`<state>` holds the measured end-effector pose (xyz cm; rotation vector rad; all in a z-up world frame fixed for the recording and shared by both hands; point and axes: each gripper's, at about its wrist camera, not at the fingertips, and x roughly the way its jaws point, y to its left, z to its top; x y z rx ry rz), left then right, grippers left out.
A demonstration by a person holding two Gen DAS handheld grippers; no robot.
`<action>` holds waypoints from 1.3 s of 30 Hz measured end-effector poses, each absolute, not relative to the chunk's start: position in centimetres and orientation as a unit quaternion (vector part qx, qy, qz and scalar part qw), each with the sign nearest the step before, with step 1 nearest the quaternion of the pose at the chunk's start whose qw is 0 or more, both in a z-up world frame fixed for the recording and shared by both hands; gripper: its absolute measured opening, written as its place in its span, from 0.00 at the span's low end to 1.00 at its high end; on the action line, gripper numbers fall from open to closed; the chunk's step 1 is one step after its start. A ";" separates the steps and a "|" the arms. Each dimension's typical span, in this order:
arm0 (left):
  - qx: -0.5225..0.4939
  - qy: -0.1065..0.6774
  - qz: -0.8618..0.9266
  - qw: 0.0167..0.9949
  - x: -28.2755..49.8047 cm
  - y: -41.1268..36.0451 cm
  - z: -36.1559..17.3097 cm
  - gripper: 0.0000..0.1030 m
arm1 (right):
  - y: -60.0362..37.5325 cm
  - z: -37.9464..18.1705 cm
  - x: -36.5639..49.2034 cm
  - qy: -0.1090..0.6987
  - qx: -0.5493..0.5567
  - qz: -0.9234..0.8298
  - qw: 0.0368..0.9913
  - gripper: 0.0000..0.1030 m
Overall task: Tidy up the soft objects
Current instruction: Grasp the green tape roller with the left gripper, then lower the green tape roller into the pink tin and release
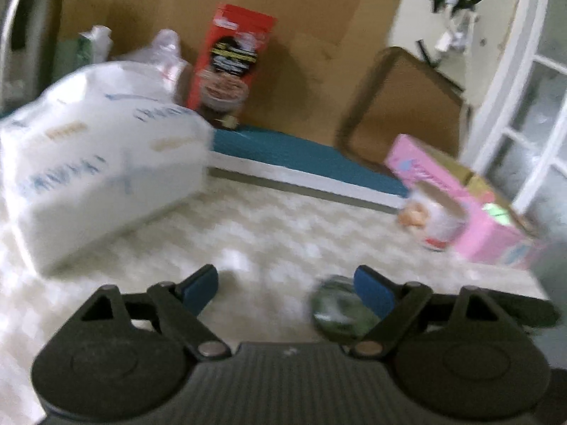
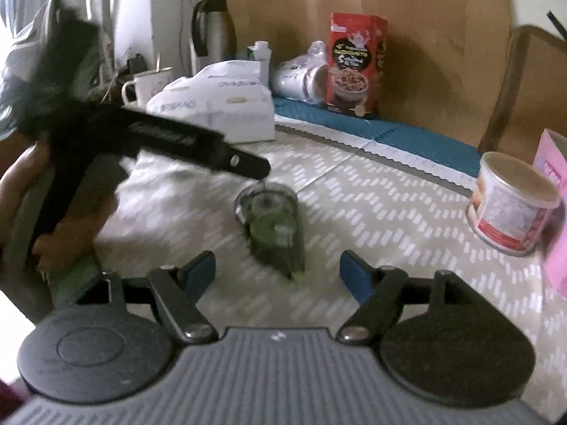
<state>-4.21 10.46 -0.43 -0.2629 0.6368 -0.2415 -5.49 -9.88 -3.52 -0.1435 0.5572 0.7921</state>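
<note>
Only right wrist shows thermos (image 2: 211,32).

Open patterned tabletop (image 2: 372,212) fills mid-frame in the right wrist view — a green pouch (image 2: 274,233) lies at centre, a tin can (image 2: 514,209) blocks the right edge, a white pack (image 2: 219,106) and red box (image 2: 354,67) line the top.

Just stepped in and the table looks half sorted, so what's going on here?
A person is working with a claw in each hand, and both are open and empty. The right claw points at a small clear bag of something green lying on the patterned tablecloth. The left claw hovers over the same bag. A white plastic-wrapped pack, a red cereal box and a tin stand around.
</note>
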 end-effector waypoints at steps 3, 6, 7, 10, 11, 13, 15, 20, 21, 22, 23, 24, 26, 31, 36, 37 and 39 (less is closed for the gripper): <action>-0.085 0.316 -0.125 0.937 -4.6 7.5 -0.6 0.79 | -9.9 -3.5 -5.8 0.260 -0.073 0.384 0.883 0.38; -0.058 0.314 -0.150 0.936 -5.5 4.5 -0.8 0.76 | -11.1 -3.6 -7.2 0.257 -0.075 0.387 0.882 0.38; -0.063 0.315 -0.158 0.934 -5.6 3.9 -1.0 0.75 | -11.6 -3.7 -8.0 0.253 -0.076 0.380 0.886 0.37; -0.060 0.317 -0.195 0.926 -6.2 1.2 -1.1 0.75 | -14.7 -4.2 -10.5 0.243 -0.063 0.358 0.899 0.37; -0.050 0.319 -0.207 0.924 -6.6 -0.1 -1.1 0.75 | -15.6 -4.4 -11.4 0.238 -0.060 0.346 0.906 0.37; -0.027 0.319 -0.234 0.918 -7.2 -3.1 -1.2 0.75 | -17.8 -5.0 -13.1 0.228 -0.050 0.320 0.918 0.37; -0.011 0.321 -0.263 0.910 -7.4 -5.8 -1.3 0.75 | -20.5 -5.8 -14.6 0.215 -0.030 0.288 0.933 0.37; 0.024 0.327 -0.330 0.886 -7.5 -12.1 -1.5 0.75 | -25.3 -7.3 -16.8 0.190 -0.001 0.203 0.961 0.39; 0.027 0.327 -0.340 0.882 -7.4 -13.2 -1.5 0.75 | -26.1 -7.5 -16.9 0.186 0.008 0.193 0.963 0.39; 0.025 0.329 -0.345 0.878 -7.3 -13.9 -1.5 0.75 | -26.8 -7.7 -16.9 0.182 0.017 0.184 0.966 0.40; 0.025 0.331 -0.348 0.877 -7.0 -14.4 -1.6 0.75 | -27.3 -7.8 -17.0 0.179 0.024 0.177 0.968 0.39; 0.027 0.334 -0.350 0.875 -6.8 -15.0 -1.5 0.74 | -27.7 -7.9 -17.0 0.177 0.029 0.171 0.969 0.39; 0.027 0.338 -0.348 0.874 -6.4 -15.7 -1.1 0.67 | -28.3 -7.7 -17.0 0.169 0.034 0.159 0.972 0.39; -0.005 0.319 -0.366 0.874 -2.4 -17.1 2.6 0.59 | -30.1 -5.1 -14.6 0.109 0.032 0.134 0.985 0.38; -0.010 0.268 -0.346 0.899 1.8 -19.4 6.5 0.59 | -31.9 -1.9 -9.6 0.059 0.019 0.115 0.991 0.39; -0.016 0.268 -0.338 0.902 3.0 -19.7 6.9 0.59 | -32.4 -1.5 -8.3 0.057 0.020 0.115 0.992 0.39; -0.020 0.273 -0.319 0.907 5.5 -20.5 7.2 0.70 | -32.6 -1.1 -5.3 0.063 0.012 0.108 0.992 0.39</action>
